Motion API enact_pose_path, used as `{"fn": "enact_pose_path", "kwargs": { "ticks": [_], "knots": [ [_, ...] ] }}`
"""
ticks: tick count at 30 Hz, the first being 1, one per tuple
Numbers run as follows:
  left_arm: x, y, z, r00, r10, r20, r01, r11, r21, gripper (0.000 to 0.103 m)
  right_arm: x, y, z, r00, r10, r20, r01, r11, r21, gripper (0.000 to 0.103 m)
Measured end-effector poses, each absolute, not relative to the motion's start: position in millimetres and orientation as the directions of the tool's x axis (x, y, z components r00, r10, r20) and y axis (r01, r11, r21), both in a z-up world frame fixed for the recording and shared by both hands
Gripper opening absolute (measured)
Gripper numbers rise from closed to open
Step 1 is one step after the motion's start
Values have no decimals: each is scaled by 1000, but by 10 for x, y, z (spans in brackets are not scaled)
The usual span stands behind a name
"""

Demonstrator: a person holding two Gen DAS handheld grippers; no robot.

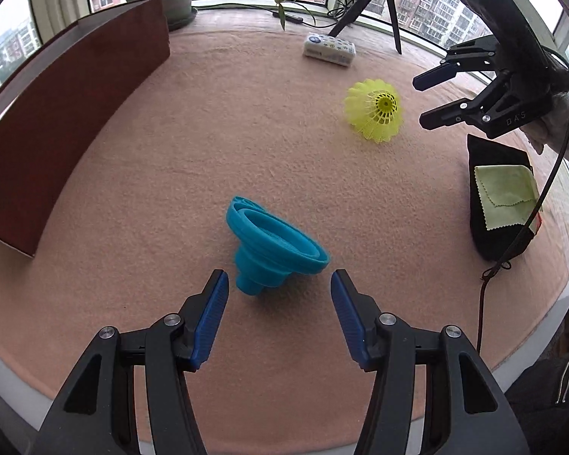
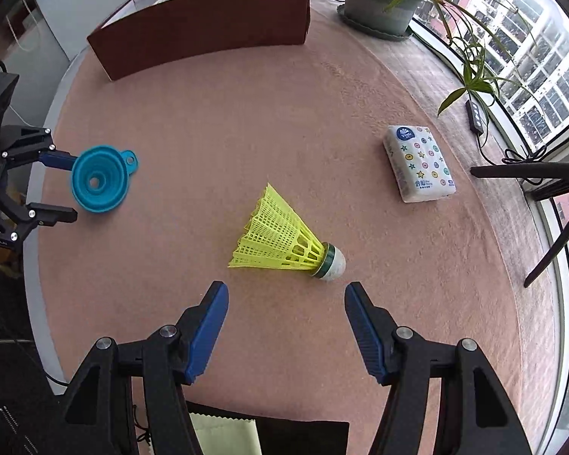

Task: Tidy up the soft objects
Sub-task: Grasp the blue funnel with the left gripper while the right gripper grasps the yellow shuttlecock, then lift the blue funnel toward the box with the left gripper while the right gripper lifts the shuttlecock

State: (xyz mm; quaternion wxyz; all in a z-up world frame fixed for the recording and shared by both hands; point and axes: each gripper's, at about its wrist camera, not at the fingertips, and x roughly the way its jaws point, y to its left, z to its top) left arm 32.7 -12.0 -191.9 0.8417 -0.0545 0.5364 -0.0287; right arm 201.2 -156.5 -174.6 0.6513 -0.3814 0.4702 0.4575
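My left gripper hangs low over the near edge of the desk, angled down at the pink cloth, its blue pads spread wide and holding nothing. The blue funnel lies tipped on its side just ahead of the tips, spout toward me; from the right wrist view it sits between the two fingers, and whether a pad touches it I cannot tell.

My right gripper is held out above the desk's right side, gloved hand behind it, fingers pointing inward. Its jaws also stand wide and empty. The yellow shuttlecock lies on its side just past the tips, cork end nearer the right finger, skirt fanning away to the left, apart from both pads.

A tissue pack rests flat toward the far right edge, well apart from the shuttlecock. The brown box stands along the far left edge. A black pouch with a green cloth on top lies at the near right edge, under my right gripper.
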Motion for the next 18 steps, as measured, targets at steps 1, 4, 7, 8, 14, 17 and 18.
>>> {"fn": "enact_pose_path", "kwargs": {
  "ticks": [1, 4, 7, 8, 14, 17, 18],
  "knots": [
    [352, -129, -1931, 419, -98, -902, -8, 994, -112, 55, 2012, -1546, -1785, 143, 230, -963, -959, 274, -77, 60],
    [395, -123, -1944, 420, -91, -903, -17, 994, -109, 55, 2016, -1493, -1893, 166, 215, -962, -964, 243, -112, 60],
    [428, -111, -1941, 426, -92, -900, -23, 993, -113, 55, 2043, -1445, -1962, 172, 219, -960, -967, 222, -123, 60],
    [450, -121, -1945, 426, -93, -900, -19, 994, -111, 55, 2054, -1423, -1976, 172, 222, -960, -969, 216, -124, 60],
    [532, -193, -1957, 428, -68, -901, -10, 997, -80, 55, 2116, -1269, -2067, 179, 222, -959, -971, 195, -136, 60],
    [582, -202, -1974, 429, -75, -900, -15, 996, -90, 55, 2199, -1215, -2080, 159, 230, -960, -970, 215, -109, 60],
    [595, -201, -1977, 430, -77, -900, -18, 995, -93, 55, 2227, -1195, -2084, 153, 234, -960, -970, 220, -101, 60]
  ]
}}
